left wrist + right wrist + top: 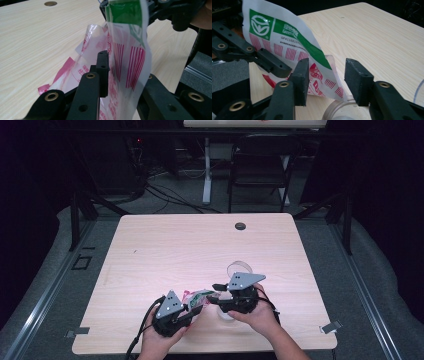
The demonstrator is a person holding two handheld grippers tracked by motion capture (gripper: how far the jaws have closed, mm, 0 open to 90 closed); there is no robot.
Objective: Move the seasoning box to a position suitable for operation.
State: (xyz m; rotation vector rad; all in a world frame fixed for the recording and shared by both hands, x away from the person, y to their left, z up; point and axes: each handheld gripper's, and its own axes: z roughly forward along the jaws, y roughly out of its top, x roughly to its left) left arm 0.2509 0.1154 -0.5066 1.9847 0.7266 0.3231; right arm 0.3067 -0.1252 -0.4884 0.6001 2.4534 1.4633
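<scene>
**Thin printed packet between both grippers — soft, slippery, grip the seams**

The plastic packet is off the tabletop, held up between your two grippers near the front edge of the table, just left of the clear cup.

Left gripper: the jaws sit close around the packet's lower body in the left gripper view, with film between them. It looks clamped, but I can't confirm the pads are pressing on it.

Right gripper: jaws standing apart. In the right gripper view the packet's corner hangs in the gap with no pad pressing on it.

Handling, my read:
- Light, limp film that buckles and folds, not stiff.
- Glossy surface, so it is likely to slip under a shallow pinch.
- Take it on the flat sealed edge by the green band, not mid-panel.
- Pulling the two ends apart could tear it unevenly.

Room:
- Cup rim sits right under the right jaws, so keep the packet corner and jaws from knocking it.
- Wide bare tabletop beyond the cup, out to the round grommet.
- Front edge is close behind your hands.
</scene>
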